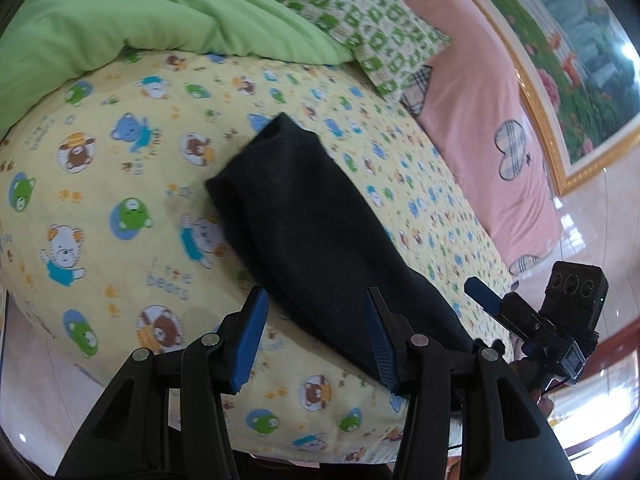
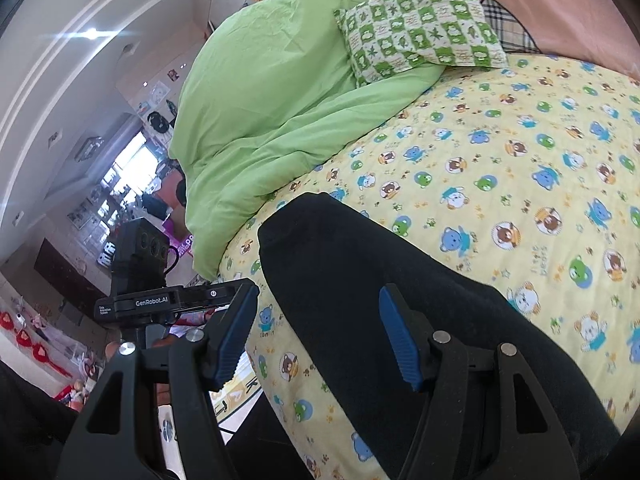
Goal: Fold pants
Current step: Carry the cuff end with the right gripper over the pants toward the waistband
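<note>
Black pants lie in a long folded strip on the yellow bear-print sheet, running from the middle of the bed to its near edge. My left gripper hovers open over the strip's near end; its right finger overlaps the cloth and its left finger is over bare sheet. A blue finger of my right gripper shows at the right. In the right wrist view the pants spread under my right gripper, which is open and grips nothing. The left gripper's black housing sits just to its left.
A bunched green duvet and a green checked pillow lie at the bed's far side. Pink bedding and a gold-framed picture stand behind. The bed's edge drops to the floor, with shelves and toys beyond.
</note>
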